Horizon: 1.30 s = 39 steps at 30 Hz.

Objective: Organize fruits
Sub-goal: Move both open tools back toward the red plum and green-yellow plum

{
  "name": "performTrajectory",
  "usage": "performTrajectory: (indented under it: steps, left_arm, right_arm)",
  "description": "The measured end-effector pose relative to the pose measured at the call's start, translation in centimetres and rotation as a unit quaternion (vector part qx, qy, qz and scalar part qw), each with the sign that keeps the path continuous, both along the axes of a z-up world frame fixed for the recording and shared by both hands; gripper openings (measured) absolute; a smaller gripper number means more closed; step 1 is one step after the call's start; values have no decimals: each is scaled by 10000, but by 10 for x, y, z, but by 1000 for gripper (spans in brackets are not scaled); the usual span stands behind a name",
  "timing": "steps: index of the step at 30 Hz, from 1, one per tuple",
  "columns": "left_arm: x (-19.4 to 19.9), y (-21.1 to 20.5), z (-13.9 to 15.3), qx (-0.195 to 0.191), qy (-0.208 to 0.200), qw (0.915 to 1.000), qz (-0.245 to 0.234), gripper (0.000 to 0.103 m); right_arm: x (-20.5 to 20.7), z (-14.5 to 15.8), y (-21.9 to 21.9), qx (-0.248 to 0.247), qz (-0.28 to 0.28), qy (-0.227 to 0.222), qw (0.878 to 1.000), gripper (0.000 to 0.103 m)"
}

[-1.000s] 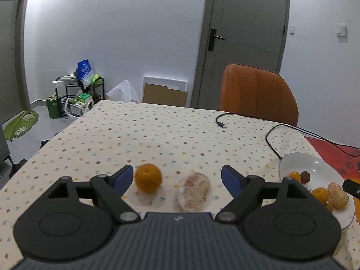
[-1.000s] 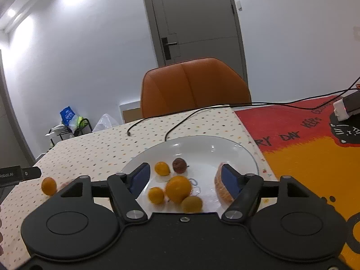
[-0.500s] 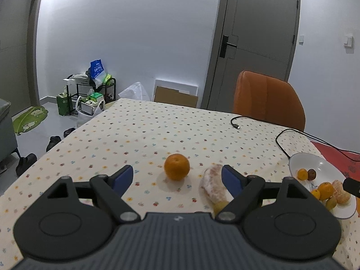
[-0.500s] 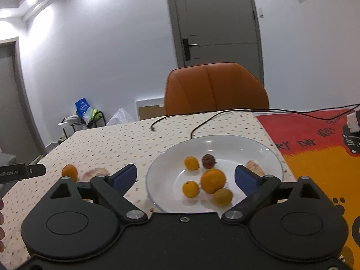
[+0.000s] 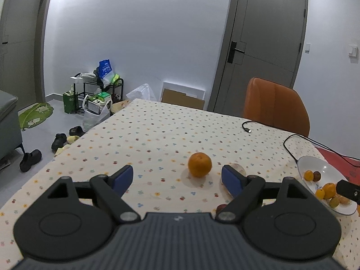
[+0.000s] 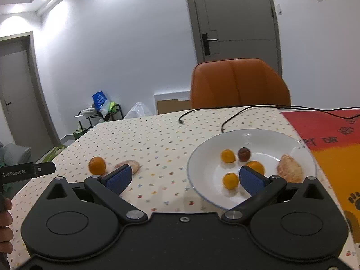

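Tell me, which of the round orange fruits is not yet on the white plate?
The largest orange, alone on the dotted tablecloth beside a peeled fruit. The other three orange fruits already lie in the plate.

On your worktop [image 6: 157, 139], the orange [image 6: 97, 165] sits just beside the peeled fruit [image 6: 128, 166] at its 9 o'clock; the plate [image 6: 202, 157] lies at 3 o'clock.

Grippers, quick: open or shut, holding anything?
Left gripper: jaws open, holding nothing.
Right gripper: jaws open, holding nothing.
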<state>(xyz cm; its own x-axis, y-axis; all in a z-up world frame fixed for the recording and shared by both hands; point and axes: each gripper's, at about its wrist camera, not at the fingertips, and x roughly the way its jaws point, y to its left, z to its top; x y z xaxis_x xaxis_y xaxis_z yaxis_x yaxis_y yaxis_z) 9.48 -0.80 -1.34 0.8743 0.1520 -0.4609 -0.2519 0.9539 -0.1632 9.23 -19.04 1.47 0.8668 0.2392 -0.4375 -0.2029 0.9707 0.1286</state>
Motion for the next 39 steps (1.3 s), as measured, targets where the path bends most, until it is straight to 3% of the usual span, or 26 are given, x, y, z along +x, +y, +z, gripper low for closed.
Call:
performTrajectory:
  steps: [23,39]
  left_arm:
    - [2,16,-18,-128,189,9997,-13,84]
    - [17,-20,-36,-57,354,9983,-450,84]
  right_arm:
    - [12,-20,42,-43,522,346,9980,103]
    - [19,-23,29,115,388,309,9987,103]
